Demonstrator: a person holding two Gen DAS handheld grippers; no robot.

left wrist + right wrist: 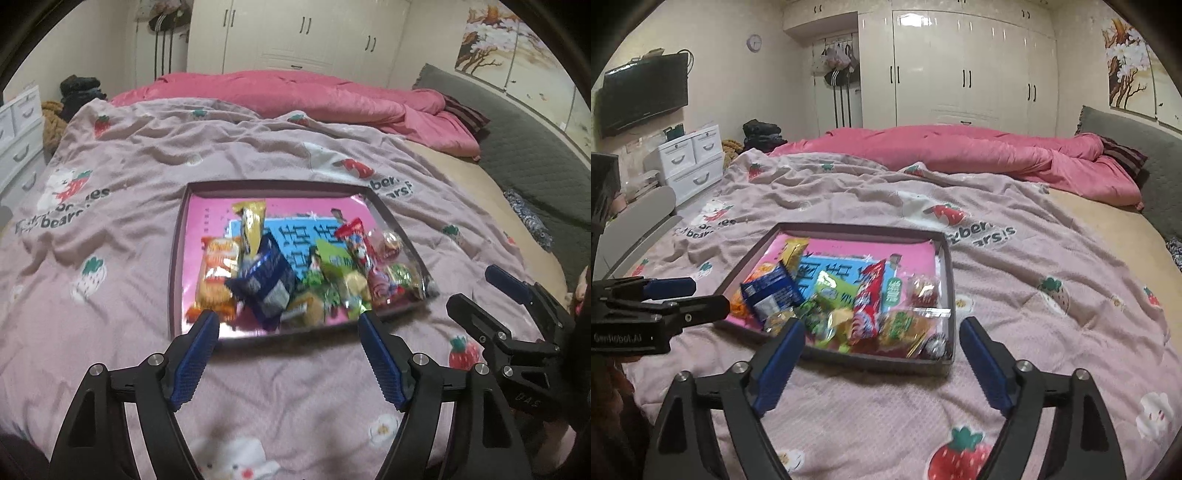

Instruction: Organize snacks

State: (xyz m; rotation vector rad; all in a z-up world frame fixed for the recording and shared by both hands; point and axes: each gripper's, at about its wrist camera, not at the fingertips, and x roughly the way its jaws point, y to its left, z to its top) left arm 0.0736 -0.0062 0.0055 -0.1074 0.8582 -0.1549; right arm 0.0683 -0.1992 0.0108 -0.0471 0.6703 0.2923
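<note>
Both grippers, left (286,321) and right (882,328), gape empty just short of the tray (176,236). Snacks (266,273) heaped dead ahead inside. I'd single out one top packet, pinching its edge, not the pile.

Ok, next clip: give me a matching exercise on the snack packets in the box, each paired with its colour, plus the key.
Column one:
1. long stick packet
2. pouch beside the orange packet
3. packet at the box's left edge
4. tall packet standing behind the others

Column two:
A. yellow
B. dark blue
C. red
D. orange

Pairs: 1-C, 2-B, 3-D, 4-A
</note>
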